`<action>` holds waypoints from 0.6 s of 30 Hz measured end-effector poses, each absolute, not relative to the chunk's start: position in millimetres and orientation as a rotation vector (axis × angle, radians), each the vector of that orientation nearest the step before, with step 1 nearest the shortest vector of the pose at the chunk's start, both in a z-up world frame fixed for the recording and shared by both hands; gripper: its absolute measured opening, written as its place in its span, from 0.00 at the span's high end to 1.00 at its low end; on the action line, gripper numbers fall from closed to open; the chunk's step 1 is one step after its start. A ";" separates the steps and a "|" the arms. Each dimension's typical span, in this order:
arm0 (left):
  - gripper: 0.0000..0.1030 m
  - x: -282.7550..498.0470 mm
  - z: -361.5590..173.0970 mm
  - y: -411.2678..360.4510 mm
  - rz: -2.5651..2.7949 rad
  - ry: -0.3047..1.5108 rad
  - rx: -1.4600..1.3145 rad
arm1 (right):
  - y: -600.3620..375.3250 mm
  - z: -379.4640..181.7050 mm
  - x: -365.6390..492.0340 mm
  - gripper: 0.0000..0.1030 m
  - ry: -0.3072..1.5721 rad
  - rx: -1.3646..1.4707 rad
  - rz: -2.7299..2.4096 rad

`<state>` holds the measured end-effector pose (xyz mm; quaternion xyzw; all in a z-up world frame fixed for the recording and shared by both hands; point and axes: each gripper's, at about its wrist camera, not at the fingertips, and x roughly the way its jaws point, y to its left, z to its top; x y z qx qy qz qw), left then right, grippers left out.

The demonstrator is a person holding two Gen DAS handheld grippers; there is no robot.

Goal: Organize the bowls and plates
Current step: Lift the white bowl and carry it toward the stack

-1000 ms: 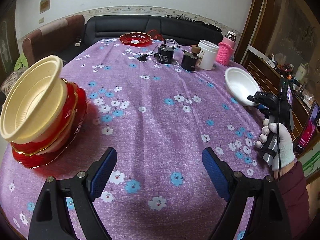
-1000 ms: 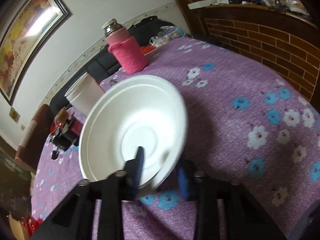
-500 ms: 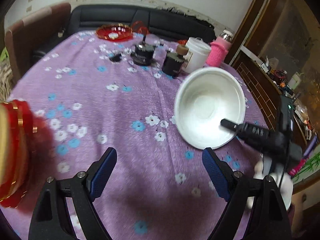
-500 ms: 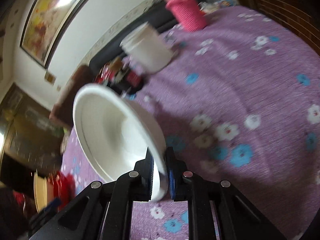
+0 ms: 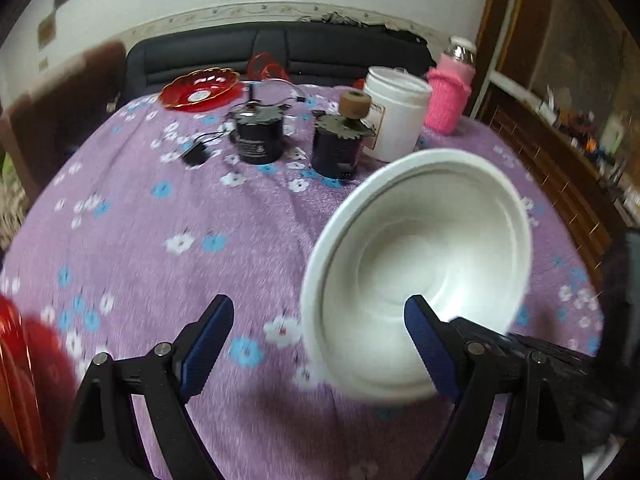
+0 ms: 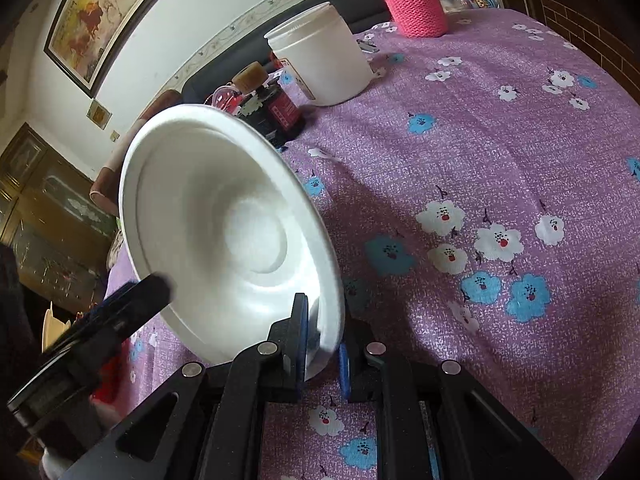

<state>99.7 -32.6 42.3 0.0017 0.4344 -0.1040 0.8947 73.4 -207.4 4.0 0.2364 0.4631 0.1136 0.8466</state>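
Observation:
My right gripper (image 6: 323, 346) is shut on the rim of a white foam bowl (image 6: 224, 232) and holds it tilted above the purple flowered tablecloth (image 6: 500, 168). In the left wrist view the same bowl (image 5: 424, 268) fills the right half, just ahead of my open, empty left gripper (image 5: 320, 336); its right finger (image 5: 428, 344) overlaps the bowl's lower edge. The red stack of plates and bowls (image 5: 24, 384) shows blurred at the lower left edge. A red glass dish (image 5: 200, 88) sits at the table's far side.
Two black jars (image 5: 260, 136) (image 5: 340, 148), a white tub (image 5: 396, 116) and a pink-sleeved bottle (image 5: 448, 96) stand at the back of the table. A dark sofa (image 5: 280, 52) lies behind. A brick-fronted cabinet (image 6: 592, 24) is on the right.
The right gripper has carried the white bowl leftward and closer to the left gripper. The left view has swung right, so the red stack has slid to the frame's edge.

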 end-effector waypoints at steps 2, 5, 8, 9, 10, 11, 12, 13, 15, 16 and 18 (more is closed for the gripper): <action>0.16 107.5 35.5 -40.1 -0.207 0.913 0.033 | -208.7 3.7 73.9 0.87 0.977 0.502 0.241; 0.16 118.9 21.9 -49.2 -0.206 0.962 0.058 | -210.9 1.9 74.3 0.87 0.980 0.513 0.243; 0.16 125.1 10.6 -53.3 -0.240 1.024 0.035 | -214.5 -1.4 76.2 0.85 0.984 0.528 0.240; 0.19 125.5 8.3 -54.4 -0.247 1.037 0.034 | -215.6 -2.1 76.3 0.85 0.983 0.534 0.241; 0.34 124.7 7.0 -56.4 -0.250 1.046 0.043 | -215.7 -2.0 76.4 0.85 0.983 0.534 0.242; 0.47 123.7 6.0 -59.0 -0.260 1.055 0.065 | -215.4 -1.7 76.6 0.85 0.982 0.532 0.240; 0.63 122.3 6.3 -61.9 -0.298 1.062 0.068 | -214.7 -1.4 75.9 0.85 0.981 0.529 0.238; 0.71 120.5 7.5 -63.9 -0.310 1.062 0.070 | -214.5 -0.7 75.6 0.85 0.977 0.530 0.241; 0.75 114.3 12.2 -67.3 -0.288 1.048 0.099 | -213.8 0.8 74.6 0.84 0.975 0.520 0.230; 0.76 111.0 14.0 -68.7 -0.285 1.036 0.111 | -213.7 1.1 73.8 0.84 0.974 0.513 0.221; 0.76 105.1 17.0 -68.5 -0.289 1.024 0.114 | -215.0 2.4 70.8 0.84 0.966 0.525 0.216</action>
